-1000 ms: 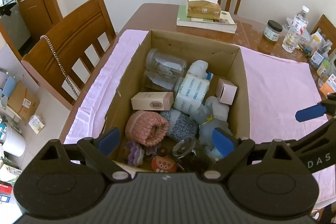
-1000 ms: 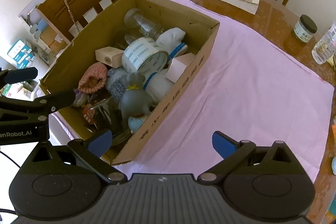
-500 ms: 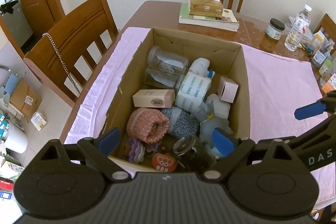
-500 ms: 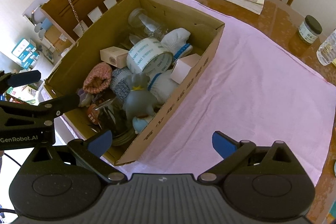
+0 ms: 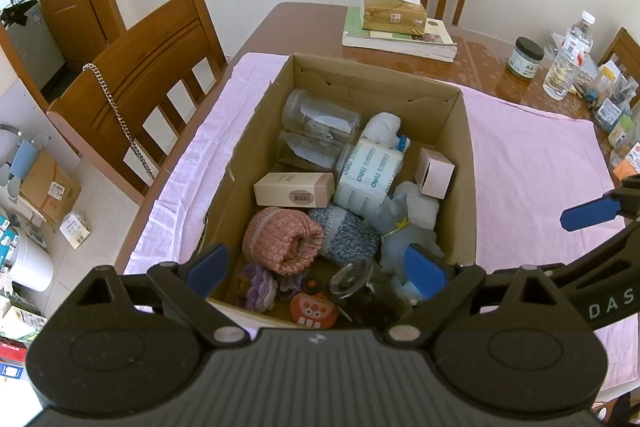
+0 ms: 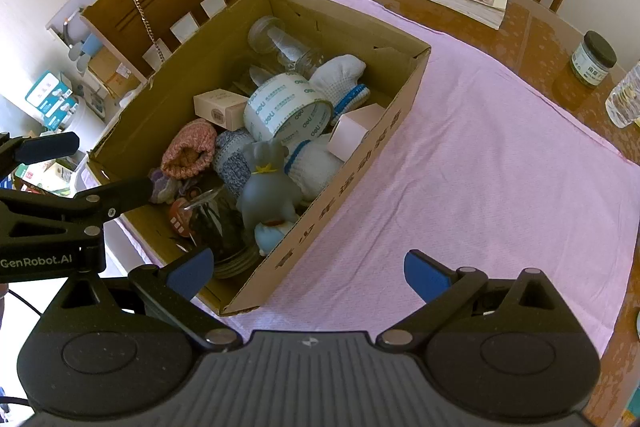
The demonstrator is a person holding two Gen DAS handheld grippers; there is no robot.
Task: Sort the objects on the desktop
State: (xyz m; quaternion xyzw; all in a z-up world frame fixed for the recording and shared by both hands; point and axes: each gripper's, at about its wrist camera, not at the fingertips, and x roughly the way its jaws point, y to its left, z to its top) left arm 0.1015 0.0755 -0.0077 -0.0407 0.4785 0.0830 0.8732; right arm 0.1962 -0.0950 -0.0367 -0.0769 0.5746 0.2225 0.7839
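Left wrist view, left to right: the pink cloth [image 5: 532,163] covers the table, likely as a sorting surface, bare in both views. At centre frame the cardboard box [image 5: 466,163] holds every item — pink sock roll [image 5: 280,241], tape roll [image 5: 368,173], grey toy [image 5: 400,231]. This fits items packed away or awaiting unpacking. Left gripper [image 5: 316,267] hangs over the box's near end, right gripper [image 6: 308,269] over its corner — both spread wide, gripping nothing.

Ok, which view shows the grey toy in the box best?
Right wrist view: the grey toy shows nearly whole among the socks. In the left wrist view it sits partly behind the left gripper's fingertip.
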